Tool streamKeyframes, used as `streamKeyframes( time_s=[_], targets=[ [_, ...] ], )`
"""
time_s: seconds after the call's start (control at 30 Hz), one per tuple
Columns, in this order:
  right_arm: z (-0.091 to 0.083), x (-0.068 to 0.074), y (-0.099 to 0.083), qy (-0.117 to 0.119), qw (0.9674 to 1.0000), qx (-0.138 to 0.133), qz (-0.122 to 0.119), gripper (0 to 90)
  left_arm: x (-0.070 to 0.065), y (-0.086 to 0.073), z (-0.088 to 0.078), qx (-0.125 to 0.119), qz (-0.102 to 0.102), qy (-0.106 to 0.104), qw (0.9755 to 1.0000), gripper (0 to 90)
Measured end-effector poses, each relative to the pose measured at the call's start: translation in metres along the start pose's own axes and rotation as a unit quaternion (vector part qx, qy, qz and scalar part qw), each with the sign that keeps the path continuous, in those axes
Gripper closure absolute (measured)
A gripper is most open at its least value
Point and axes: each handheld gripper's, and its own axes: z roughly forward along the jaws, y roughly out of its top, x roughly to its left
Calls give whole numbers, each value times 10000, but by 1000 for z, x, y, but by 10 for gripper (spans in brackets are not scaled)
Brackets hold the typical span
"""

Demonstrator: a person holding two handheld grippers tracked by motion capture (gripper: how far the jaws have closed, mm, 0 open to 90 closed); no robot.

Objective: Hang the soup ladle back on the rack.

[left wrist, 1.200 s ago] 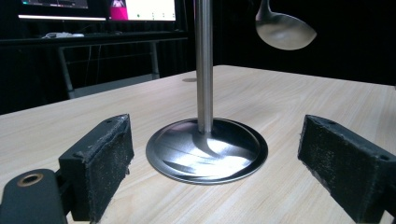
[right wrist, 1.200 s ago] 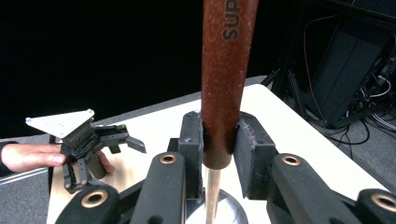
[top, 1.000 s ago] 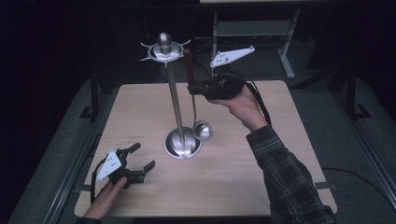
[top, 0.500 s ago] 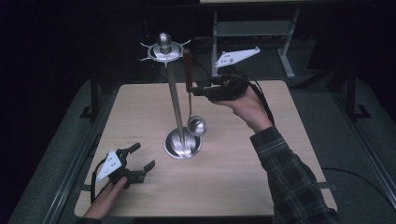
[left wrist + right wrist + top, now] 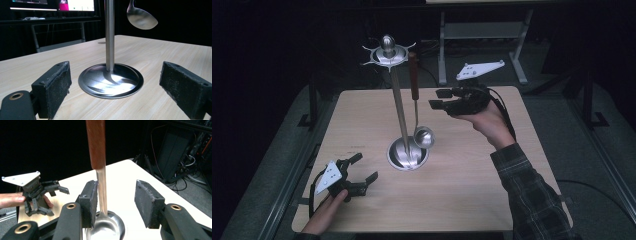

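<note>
A steel stand (image 5: 399,110) rises from a round base (image 5: 408,154) at the table's middle, with a hooked ring on top (image 5: 387,50). From the ring hangs a ladle by its brown handle (image 5: 413,75), its bowl (image 5: 424,136) just above the base. My right gripper (image 5: 439,99) is level with the handle, just to its right. Its jaws have just been opening, and the pads are off the shaft (image 5: 102,192). My left gripper (image 5: 364,167) rests open at the front left, pointing at the base (image 5: 111,81).
The wooden table (image 5: 472,180) has bare room on every side of the stand. A metal rack (image 5: 482,30) stands behind the far edge. Monitors and a desk (image 5: 50,10) lie beyond the table in the left gripper view.
My right gripper has opened, let go of the ladle's handle and drawn back to the right and a little down. The ladle now hangs straight from the stand. The left gripper has stayed put.
</note>
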Motion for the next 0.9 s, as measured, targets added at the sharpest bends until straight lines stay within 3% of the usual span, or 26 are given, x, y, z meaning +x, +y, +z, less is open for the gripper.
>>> streamKeyframes(
  time_s=[0.4, 0.9],
  targets=[
    [-18, -6, -35, -259, 9994, 98, 209, 447, 0, 0, 0, -12, -8, 15, 10000, 97],
    [-29, -4, -91, -545, 9973, 334, 371, 377, 0, 0, 0, -33, -52, 49, 10000, 97]
  ],
)
